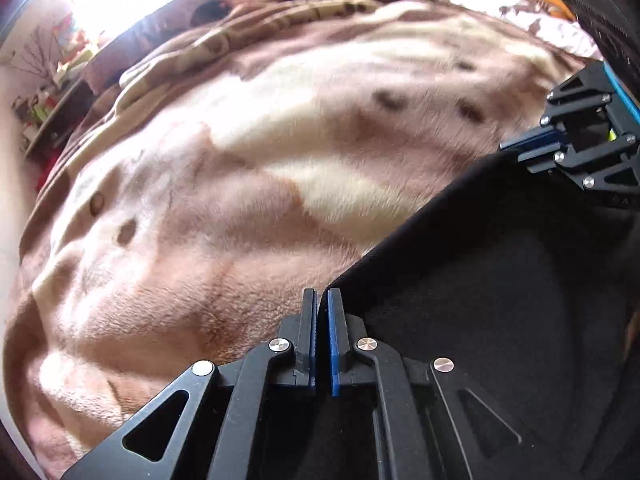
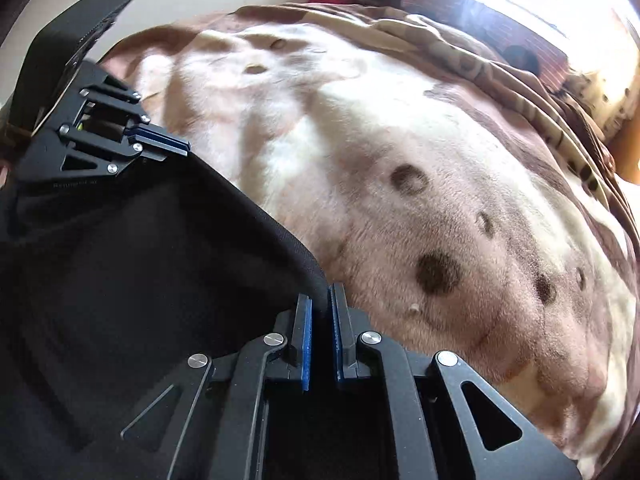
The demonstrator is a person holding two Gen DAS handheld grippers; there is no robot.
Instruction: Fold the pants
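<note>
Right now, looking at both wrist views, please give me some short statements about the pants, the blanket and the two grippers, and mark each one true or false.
1. The pants are black. True.
2. The left hand-held gripper stands wide open over the blanket. False: its jaws are closed at the edge of the pants.
3. The right hand-held gripper has the dark fabric edge between its blue pads. True.
4. The pants lie on a bare wooden table. False: they lie on a fluffy brown and cream blanket with dark spots.
5. Each wrist view shows the other gripper at the far end of the same fabric edge. True.
6. The pants are already folded into a small neat square. False: one long edge stretches between the two grippers.
</note>
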